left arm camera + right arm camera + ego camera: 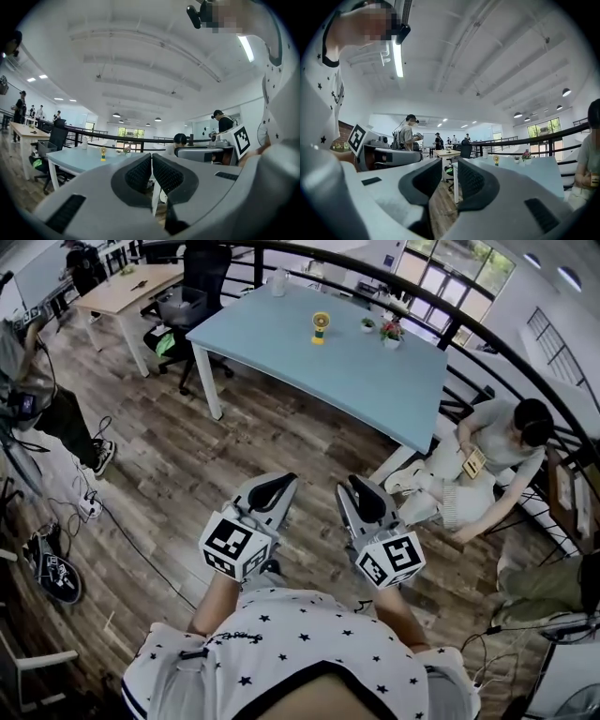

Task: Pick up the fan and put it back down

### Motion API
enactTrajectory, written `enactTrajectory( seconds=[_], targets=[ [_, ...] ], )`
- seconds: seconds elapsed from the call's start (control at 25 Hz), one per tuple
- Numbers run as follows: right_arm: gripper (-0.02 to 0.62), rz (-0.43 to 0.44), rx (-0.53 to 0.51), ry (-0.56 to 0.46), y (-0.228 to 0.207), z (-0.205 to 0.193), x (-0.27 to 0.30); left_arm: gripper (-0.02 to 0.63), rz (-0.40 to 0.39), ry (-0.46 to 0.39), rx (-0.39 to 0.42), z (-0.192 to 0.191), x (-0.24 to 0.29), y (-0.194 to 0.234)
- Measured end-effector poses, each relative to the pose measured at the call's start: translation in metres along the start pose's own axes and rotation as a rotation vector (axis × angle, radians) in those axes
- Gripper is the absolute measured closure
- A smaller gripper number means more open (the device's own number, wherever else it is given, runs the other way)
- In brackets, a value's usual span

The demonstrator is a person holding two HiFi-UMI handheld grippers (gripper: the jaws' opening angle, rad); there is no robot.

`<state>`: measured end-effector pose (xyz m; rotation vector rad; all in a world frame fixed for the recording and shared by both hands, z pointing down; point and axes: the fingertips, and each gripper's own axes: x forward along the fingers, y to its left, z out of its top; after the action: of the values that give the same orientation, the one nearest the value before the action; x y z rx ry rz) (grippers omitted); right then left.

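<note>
1. Two grippers are held out level in front of the person, side by side and apart, over the wooden floor [234,446].
2. Left gripper [284,481]: its two jaws are closed against each other, and nothing sits between them in the left gripper view.
3. Right gripper [351,484]: its two jaws stand apart with a clear gap. Only floor shows through that gap in the right gripper view, so the gripper is empty.
4. Two marker cubes, one on each gripper: left cube [234,545], right cube [392,559].
5. One fan [321,327], small and yellow, stands upright on the blue table [356,376], near the far edge. It is well apart from both grippers and untouched.
6. One blue table, on white legs, lies ahead of the grippers and beside the curved black railing [469,334].
7. Two small plant pots stand to the right of the fan: a green plant [368,324] and a pink-flowered one [391,334].
8. One white bottle [278,282] stands at the far left corner of the same table.
9. One black office chair [202,287] sits between the blue table and one wooden table [127,292].
10. One person [487,456] is seated at the right end of the blue table. One more person [28,381] stands at the left edge of the head view.
</note>
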<state>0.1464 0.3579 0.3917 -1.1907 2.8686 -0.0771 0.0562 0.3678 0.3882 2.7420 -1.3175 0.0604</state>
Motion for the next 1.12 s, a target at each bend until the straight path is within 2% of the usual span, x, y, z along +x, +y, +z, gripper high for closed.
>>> enactTrajectory(
  seconds=[0.24, 0.56, 0.92, 1.12],
  targets=[
    [0.494, -0.070, 0.006, 0.008, -0.014, -0.002, 0.050, 0.577, -0.040, 0.016, 0.007, -0.001, 0.014, 0.046],
    [0.466, -0.110, 0.006, 0.038, -0.018, -0.007, 0.092, 0.577, -0.021, 0.039, -0.021, -0.013, 0.012, 0.100],
    [0.456, -0.075, 0.007, 0.043, -0.017, -0.013, 0.122, 0.577, 0.027, 0.052, -0.033, -0.021, 0.009, 0.127],
    [0.449, -0.018, 0.031, 0.019, -0.030, -0.014, 0.148, 0.577, 0.089, 0.055, -0.017, -0.017, 0.014, 0.147]
  ],
)
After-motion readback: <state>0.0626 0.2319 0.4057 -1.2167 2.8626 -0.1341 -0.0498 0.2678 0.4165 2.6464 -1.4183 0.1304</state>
